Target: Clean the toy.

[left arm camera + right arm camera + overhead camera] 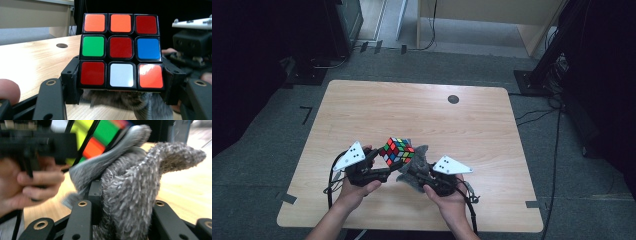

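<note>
I grip the cube (121, 51) in my left gripper (121, 87), wiping it with the cloth (130, 192) clamped in my right gripper (122, 220); next I should rub beneath the cube.

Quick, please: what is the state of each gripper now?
Left gripper: closed on the puzzle cube.
Right gripper: closed on the grey cloth.

Far half of the table (422, 107) is open; the small dark round grommet (453, 99) near the far edge sits flush, no obstacle. Left and right table edges are free too. Near-centre is crowded: left gripper (384, 169) clamps the cube (396, 151), right gripper (412, 172) is closed on the grey cloth (418, 161), and cloth presses against the cube's underside, so no gap between the two. Both cables trail off the near edge.
</note>
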The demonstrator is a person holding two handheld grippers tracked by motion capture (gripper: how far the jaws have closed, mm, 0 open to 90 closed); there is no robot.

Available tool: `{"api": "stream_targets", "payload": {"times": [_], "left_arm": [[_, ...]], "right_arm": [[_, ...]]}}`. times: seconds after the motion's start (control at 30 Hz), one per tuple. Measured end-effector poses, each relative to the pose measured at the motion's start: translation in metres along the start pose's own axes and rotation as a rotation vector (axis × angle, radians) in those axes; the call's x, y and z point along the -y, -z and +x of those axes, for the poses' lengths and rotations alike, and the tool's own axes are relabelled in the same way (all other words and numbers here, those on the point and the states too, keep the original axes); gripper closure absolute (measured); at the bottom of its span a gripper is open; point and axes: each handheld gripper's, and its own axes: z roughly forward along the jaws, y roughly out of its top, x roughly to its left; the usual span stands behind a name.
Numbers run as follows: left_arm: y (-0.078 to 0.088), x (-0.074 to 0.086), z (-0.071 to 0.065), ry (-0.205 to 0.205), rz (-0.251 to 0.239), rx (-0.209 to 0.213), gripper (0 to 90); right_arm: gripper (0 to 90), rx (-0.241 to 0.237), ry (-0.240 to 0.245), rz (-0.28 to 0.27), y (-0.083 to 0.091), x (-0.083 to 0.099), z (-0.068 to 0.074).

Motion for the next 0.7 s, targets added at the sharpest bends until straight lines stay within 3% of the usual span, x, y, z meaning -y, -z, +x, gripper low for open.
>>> {"api": "stream_targets", "payload": {"times": [0.07,0.13,0.23,0.4,0.47,0.6,0.7], "left_arm": [[0.000,0.000,0.000,-0.002,0.004,0.002,33.9],[-0.001,0.001,-0.001,-0.005,0.014,0.008,33.9],[-0.003,0.001,-0.002,-0.011,0.018,0.011,33.9],[-0.002,0.001,-0.002,-0.016,0.016,0.008,33.9],[-0.001,0.001,-0.002,-0.016,0.016,0.009,33.9],[-0.003,0.002,-0.003,-0.016,0.021,0.020,33.9],[-0.004,0.003,-0.004,-0.021,0.028,0.016,33.9]], "right_arm": [[68.4,0.007,-0.010,-0.018,0.004,-0.003,-0.002],[68.5,0.039,-0.024,-0.069,0.013,-0.008,-0.008],[68.6,0.040,-0.021,-0.067,0.014,-0.008,-0.008],[68.1,-0.025,0.012,0.043,-0.003,0.002,-0.002],[68.2,-0.023,0.030,0.048,-0.003,0.002,-0.002],[68.3,0.024,0.017,-0.024,0.013,-0.010,-0.008],[68.4,0.038,0.010,-0.041,0.016,-0.011,-0.011]]}}
